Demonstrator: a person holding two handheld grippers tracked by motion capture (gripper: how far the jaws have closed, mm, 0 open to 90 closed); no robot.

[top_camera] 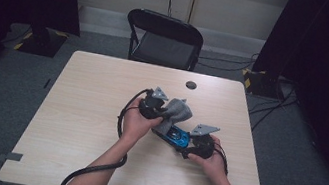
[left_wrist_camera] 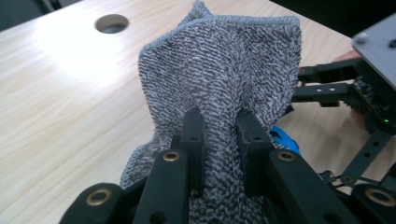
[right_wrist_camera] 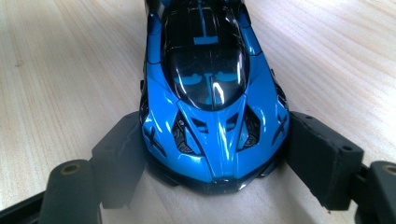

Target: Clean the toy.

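Observation:
A blue toy car [top_camera: 177,136] with a black roof lies on the wooden table [top_camera: 83,109], a little right of its middle. My right gripper [top_camera: 187,146] is shut on the car's nose [right_wrist_camera: 205,93], with one pad [right_wrist_camera: 122,154] pressed against each flank. A grey knitted cloth [top_camera: 177,109] drapes over the car's far end. My left gripper [top_camera: 161,113] is shut on this cloth [left_wrist_camera: 224,60], pinching a fold that stands up between its jaws [left_wrist_camera: 219,119]. A sliver of blue car [left_wrist_camera: 282,137] peeks out beneath the cloth, beside the right gripper [left_wrist_camera: 322,88].
A round cable hole [top_camera: 191,85] sits near the table's far edge. A black folding chair [top_camera: 164,39] stands behind the table. Dark curtains hang at both sides. Bare tabletop stretches to the left of the hands.

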